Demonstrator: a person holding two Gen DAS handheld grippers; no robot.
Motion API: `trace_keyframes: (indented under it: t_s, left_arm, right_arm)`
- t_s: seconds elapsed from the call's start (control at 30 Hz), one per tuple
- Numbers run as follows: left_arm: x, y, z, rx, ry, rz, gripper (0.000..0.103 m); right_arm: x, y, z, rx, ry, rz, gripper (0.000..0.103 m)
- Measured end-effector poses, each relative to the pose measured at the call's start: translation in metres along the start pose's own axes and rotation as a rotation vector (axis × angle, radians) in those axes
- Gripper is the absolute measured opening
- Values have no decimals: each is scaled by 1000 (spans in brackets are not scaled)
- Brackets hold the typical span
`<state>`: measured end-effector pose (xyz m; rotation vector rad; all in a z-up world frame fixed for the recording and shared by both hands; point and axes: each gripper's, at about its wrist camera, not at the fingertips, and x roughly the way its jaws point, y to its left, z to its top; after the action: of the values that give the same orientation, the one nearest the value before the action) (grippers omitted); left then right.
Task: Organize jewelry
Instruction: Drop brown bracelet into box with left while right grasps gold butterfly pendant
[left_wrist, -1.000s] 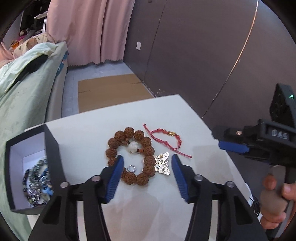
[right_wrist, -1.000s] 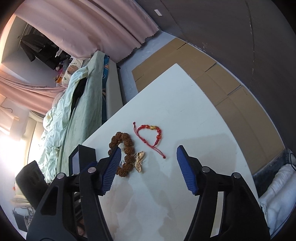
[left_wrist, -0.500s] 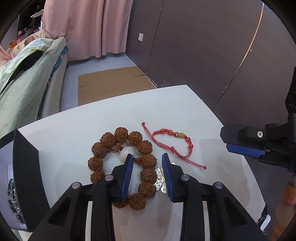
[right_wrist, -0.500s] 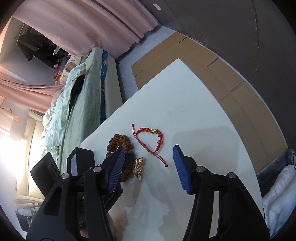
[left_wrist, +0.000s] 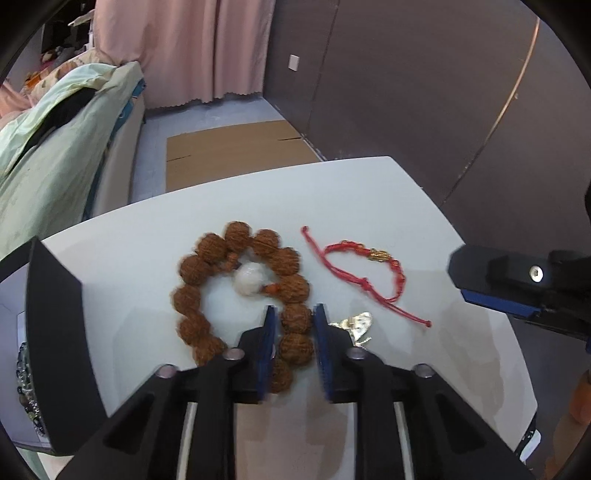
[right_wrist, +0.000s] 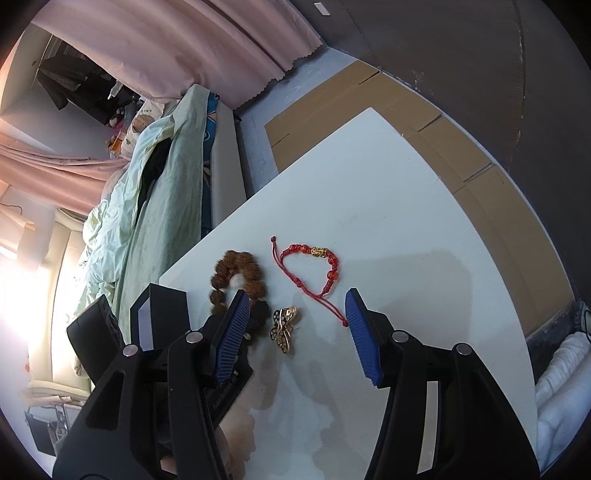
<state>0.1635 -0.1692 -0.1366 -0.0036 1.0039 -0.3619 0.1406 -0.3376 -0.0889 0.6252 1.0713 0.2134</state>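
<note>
A bracelet of large brown beads (left_wrist: 236, 284) with one white bead lies on the white table (left_wrist: 369, 206). My left gripper (left_wrist: 293, 317) is shut on its right side, pinching brown beads between the blue pads. A red cord bracelet (left_wrist: 365, 269) with a gold charm lies to the right. A gold butterfly brooch (left_wrist: 354, 325) lies just right of the left gripper. My right gripper (right_wrist: 295, 306) is open and empty, hovering above the brooch (right_wrist: 282, 326) and near the red bracelet (right_wrist: 310, 269). The brown bracelet also shows in the right wrist view (right_wrist: 236, 273).
A black jewelry box (left_wrist: 55, 332) with beaded pieces inside stands open at the table's left edge. A bed with green bedding (left_wrist: 44, 147) is beyond the table on the left. Cardboard (left_wrist: 229, 147) lies on the floor past the far edge.
My left gripper moved forward over the brown bracelet and closed from wide open onto its right-side beads. My right gripper shifted slightly closer to the brooch and stayed open.
</note>
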Motion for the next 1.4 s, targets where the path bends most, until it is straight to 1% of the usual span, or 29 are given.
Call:
trace_keyframes:
  t_s: [0.07,0.2,0.3,0.33,0.47,0.6,0.93,1.07,1.1,1.17,1.2,1.23,1.33,1.4]
  left_arm:
    - [-7,6,0,-22,-5,-41,17]
    - [-32,17,5,-61,-60,-65,17]
    - [-51,27,6,-95,-99,-91,17]
    - [-59,30,5,-105,-113,-97,17]
    - [-81,41,4,-126,-149,-102,17]
    - [-101,50,-1,-144,-186,-116,17]
    - [-153,75,-8,-188,-277,-158,17]
    - [-175,89,-13,-214,-314,-162,17]
    - [-180,92,-14,-218,-321,-160,17]
    - [-190,102,-18,-231,-337,-150,17]
    - [-195,107,-20,-240,-344,-145,17]
    - [-198,111,-22,-247,-348,-142,17]
    - [-206,125,-27,-278,-361,-131,17]
    - [-211,135,-30,-302,-369,-124,17]
  right_arm:
    - [1,1,-2,-8,6,1,55]
    - [4,7,-8,-29,21,0,55]
    - [9,12,-14,-40,38,7,51]
    - [12,13,-16,-43,42,8,47]
    - [26,20,-22,-58,68,-6,41]
    - [39,25,-24,-66,83,-29,37]
    - [56,36,-29,-120,65,-105,36]
    - [63,45,-33,-169,43,-172,35]
    - [64,47,-34,-180,38,-189,33]
    - [66,49,-37,-198,29,-222,24]
    - [68,49,-37,-197,35,-218,13]
    - [69,49,-37,-191,39,-204,13]
    - [65,55,-40,-209,9,-207,13]
    - [62,60,-41,-209,1,-185,13]
